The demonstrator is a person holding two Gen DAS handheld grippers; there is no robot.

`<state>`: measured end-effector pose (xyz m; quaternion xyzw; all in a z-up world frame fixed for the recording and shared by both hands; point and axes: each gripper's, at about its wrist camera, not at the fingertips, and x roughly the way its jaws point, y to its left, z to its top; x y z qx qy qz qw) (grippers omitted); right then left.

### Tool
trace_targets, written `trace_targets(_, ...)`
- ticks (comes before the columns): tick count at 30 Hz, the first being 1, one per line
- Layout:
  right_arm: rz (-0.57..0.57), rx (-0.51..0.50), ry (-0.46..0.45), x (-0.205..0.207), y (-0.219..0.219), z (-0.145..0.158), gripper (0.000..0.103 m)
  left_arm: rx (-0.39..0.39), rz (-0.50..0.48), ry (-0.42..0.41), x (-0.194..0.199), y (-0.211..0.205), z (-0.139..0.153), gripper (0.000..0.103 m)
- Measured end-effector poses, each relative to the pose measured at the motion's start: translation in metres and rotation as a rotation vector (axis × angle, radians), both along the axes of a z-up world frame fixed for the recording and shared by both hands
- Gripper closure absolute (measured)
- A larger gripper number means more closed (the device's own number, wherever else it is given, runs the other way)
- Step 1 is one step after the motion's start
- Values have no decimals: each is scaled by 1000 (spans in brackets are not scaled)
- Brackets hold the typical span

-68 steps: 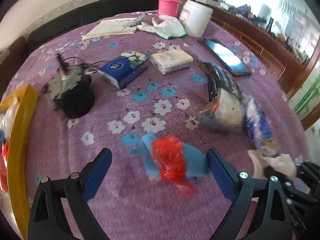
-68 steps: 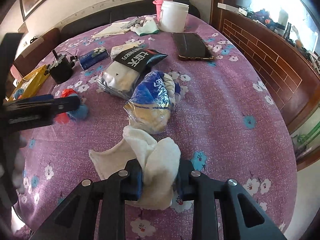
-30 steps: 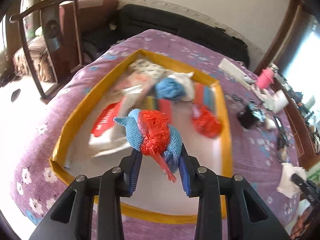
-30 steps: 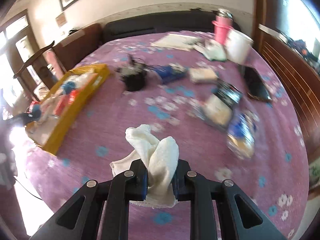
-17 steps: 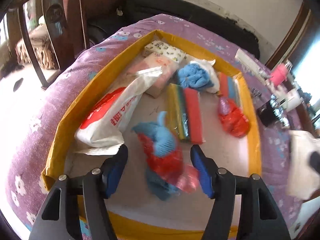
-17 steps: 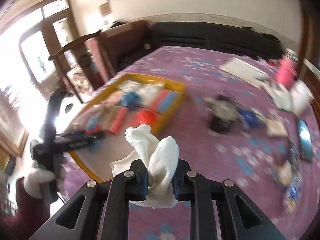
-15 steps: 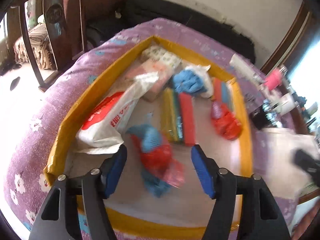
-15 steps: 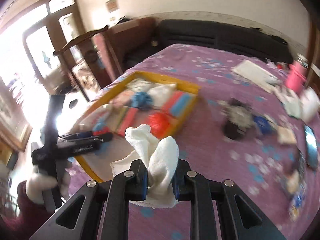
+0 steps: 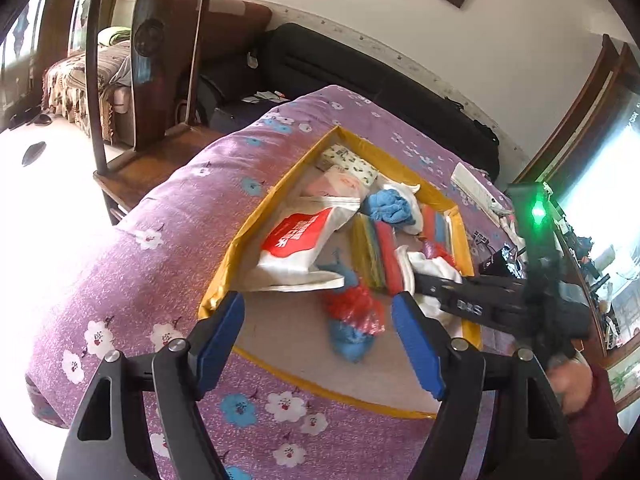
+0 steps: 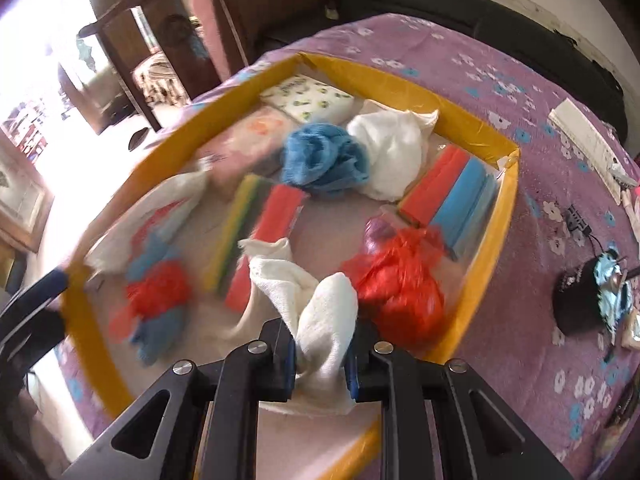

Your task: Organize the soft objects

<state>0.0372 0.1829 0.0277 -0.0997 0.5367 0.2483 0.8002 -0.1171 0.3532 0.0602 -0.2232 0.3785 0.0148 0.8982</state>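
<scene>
A yellow-rimmed tray (image 9: 235, 246) (image 10: 495, 240) on the purple floral cloth holds several soft things. A blue and red cloth bundle (image 9: 352, 320) (image 10: 154, 300) lies in its near part, just beyond my left gripper (image 9: 318, 336), which is open and empty above the tray's near edge. My right gripper (image 10: 320, 354) is shut on a white towel (image 10: 316, 312) and holds it over the tray's right side; it also shows in the left wrist view (image 9: 434, 286).
In the tray lie a red-and-white tissue pack (image 9: 300, 240), sponge packs (image 10: 260, 232) (image 10: 452, 196), a blue cloth (image 10: 320, 158), a white cloth (image 10: 390, 152) and a red bag (image 10: 404, 288). A dark chair (image 9: 148, 64) stands at the table's left. A black object (image 10: 588, 300) sits to the right.
My left gripper has let go of the blue and red bundle into the tray and drawn back. My right gripper has carried the white towel from across the table to over the tray.
</scene>
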Motion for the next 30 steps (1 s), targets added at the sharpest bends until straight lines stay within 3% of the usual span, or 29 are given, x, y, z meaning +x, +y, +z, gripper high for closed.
trace_targets(3, 16, -34, -48, 0, 8, 2, 75, -15, 5, 4, 1, 2, -3, 27)
trace_targets(5, 32, 0, -36, -2, 7, 8, 64, -19, 4, 2, 0, 2, -3, 27)
trace_targets(8, 34, 34, -95, -12, 1, 27, 55, -15, 0, -3, -2, -1, -1, 27)
trace_targets(12, 5, 82, -207, -33, -27, 65, 38, -13, -10, 2, -1, -10, 0, 27)
trace_targets(15, -23, 130, -231, -44, -52, 78, 28, 2, -20, 12, -1, -19, 0, 26)
trace_targets(23, -144, 215, -267, -58, -126, 101, 28, 33, -88, 7, -4, -60, 9, 26)
trace_targets(26, -221, 221, -294, -66, -177, 110, 28, 58, -114, -10, -10, -70, 17, 21)
trace_targets(30, -402, 178, -307, -73, -269, 111, 28, 110, -172, -44, -13, -91, 24, 20)
